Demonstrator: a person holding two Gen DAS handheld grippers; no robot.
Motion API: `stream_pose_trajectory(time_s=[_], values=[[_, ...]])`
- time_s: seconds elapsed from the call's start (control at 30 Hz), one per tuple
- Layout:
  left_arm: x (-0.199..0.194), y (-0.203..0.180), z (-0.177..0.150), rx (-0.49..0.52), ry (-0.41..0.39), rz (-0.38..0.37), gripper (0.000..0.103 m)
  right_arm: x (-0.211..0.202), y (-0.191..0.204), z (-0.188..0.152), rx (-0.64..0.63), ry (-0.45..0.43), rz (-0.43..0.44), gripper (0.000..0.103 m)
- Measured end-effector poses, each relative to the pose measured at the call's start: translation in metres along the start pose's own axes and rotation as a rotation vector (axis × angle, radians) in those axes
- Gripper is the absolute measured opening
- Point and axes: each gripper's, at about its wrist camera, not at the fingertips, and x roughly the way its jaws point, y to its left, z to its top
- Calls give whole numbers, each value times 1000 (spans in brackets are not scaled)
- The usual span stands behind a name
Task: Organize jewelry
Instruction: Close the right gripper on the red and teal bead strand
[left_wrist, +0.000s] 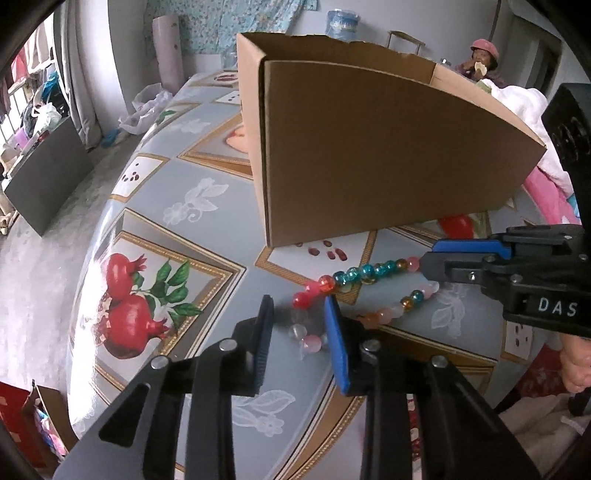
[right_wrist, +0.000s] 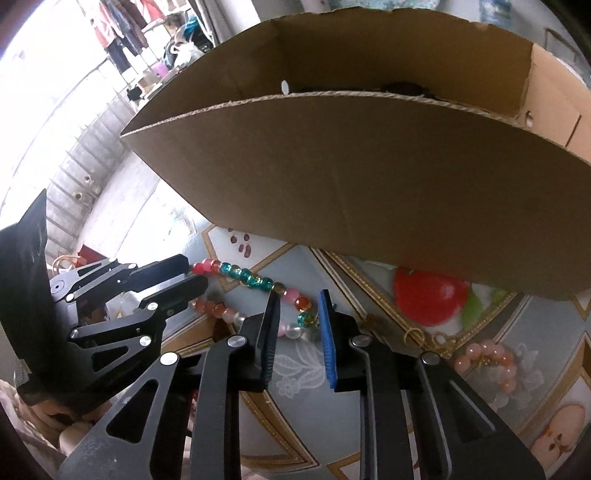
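While hovering low over the blue-grey fruit-printed tablecloth (left_wrist: 192, 177), not yet clamping anything: left gripper (left_wrist: 297, 306) standing with jaws apart, straddling the red and clear end of the long strand of multicoloured glass beads (left_wrist: 369, 271); right gripper (right_wrist: 300, 295) likewise spread, bracketing the pink, orange and teal end of that strand (right_wrist: 255, 280). Lying in a flattened loop well in from the left edge of the surface, just in front of the long wall of the open brown cardboard box (left_wrist: 369, 155). Probably working from both ends so as to be lifting the strand taut and level, not dragging or tangling it, with the box judged to be the place for it. Standing in the way: the box wall, rising high above the beads and needing to be cleared from above; inside mostly hidden, contents not telling. Waiting beside the right gripper: a small coil of pale pink beads (right_wrist: 487, 358) and a gold ring clasp (right_wrist: 412, 334), near enough to be snagging. Sitting far behind the box, a person in a pink hat (left_wrist: 482, 55).
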Motion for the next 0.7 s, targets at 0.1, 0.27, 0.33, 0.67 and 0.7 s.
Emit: stream_pose_trajectory(time_s=[0.1, 0.27, 0.33, 0.67, 0.7], values=[[2, -1, 2, 11, 13, 13, 28, 4, -1, 1, -14, 12, 3, 18], [4, -5, 6, 27, 45, 46, 28, 4, 3, 1, -58, 5, -16, 15], [5, -4, 8, 24, 62, 65, 28, 3, 6, 0, -76, 3, -25, 15], [3, 14, 8, -60, 76, -8, 42, 1, 11, -4, -125, -9, -43, 15], [3, 16, 9, -70, 75, -25, 42, 1, 10, -5, -125, -10, -42, 15]])
